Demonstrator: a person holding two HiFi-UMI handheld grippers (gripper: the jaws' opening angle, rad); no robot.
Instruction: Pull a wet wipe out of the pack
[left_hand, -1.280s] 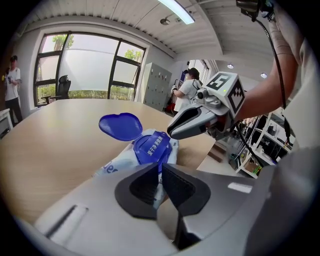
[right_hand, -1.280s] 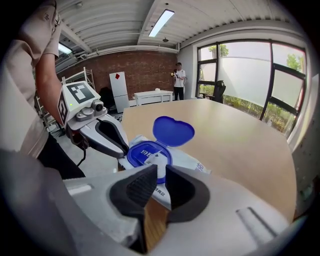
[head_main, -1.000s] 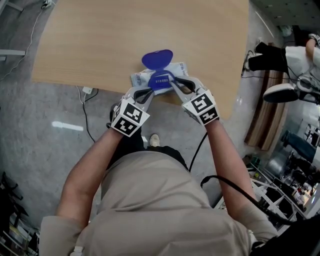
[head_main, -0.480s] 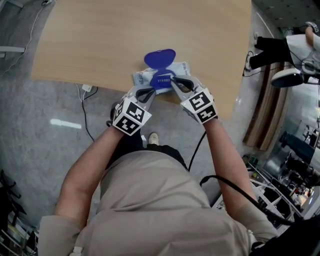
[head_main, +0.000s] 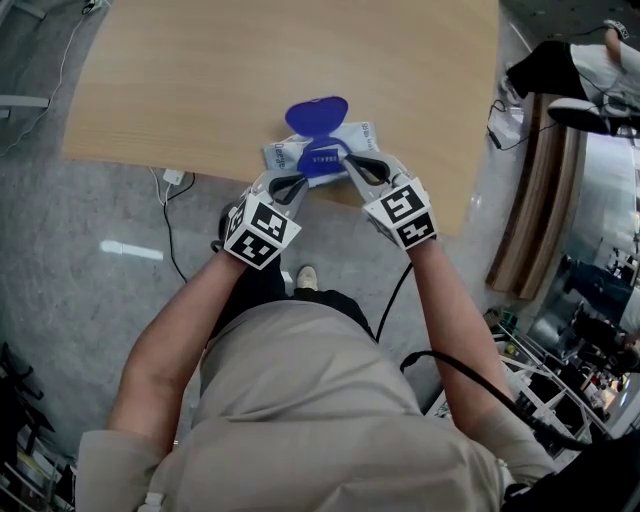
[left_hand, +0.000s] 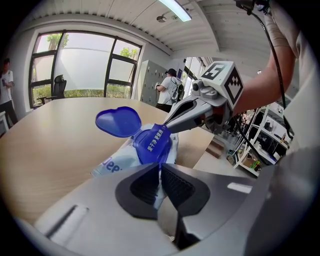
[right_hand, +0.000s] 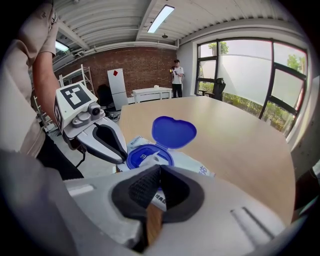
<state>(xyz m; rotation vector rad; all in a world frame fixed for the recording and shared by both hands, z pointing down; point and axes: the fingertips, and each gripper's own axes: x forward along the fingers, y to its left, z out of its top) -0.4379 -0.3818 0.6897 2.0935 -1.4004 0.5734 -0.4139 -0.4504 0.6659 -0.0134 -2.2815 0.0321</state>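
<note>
Notably, only the right gripper view showed a white wipe tip (right_hand: 150, 159) standing in the pack (right_hand: 199, 168) opening below the raised blue lid (right_hand: 174, 132); the head view hid it. The left gripper (left_hand: 160, 166) was clamped on the pack's near edge at the table (head_main: 200, 80) front. The right gripper (right_hand: 160, 168) had its jaws pressed together just short of the wipe tip.

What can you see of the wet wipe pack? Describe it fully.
The wet wipe pack is a soft white film pouch with blue print, lying flat near the wooden table's front edge. Its blue heart-shaped lid stands flipped open above a round blue collar, where a white wipe tip shows. The left tongs and right tongs pinch its near edge.
</note>
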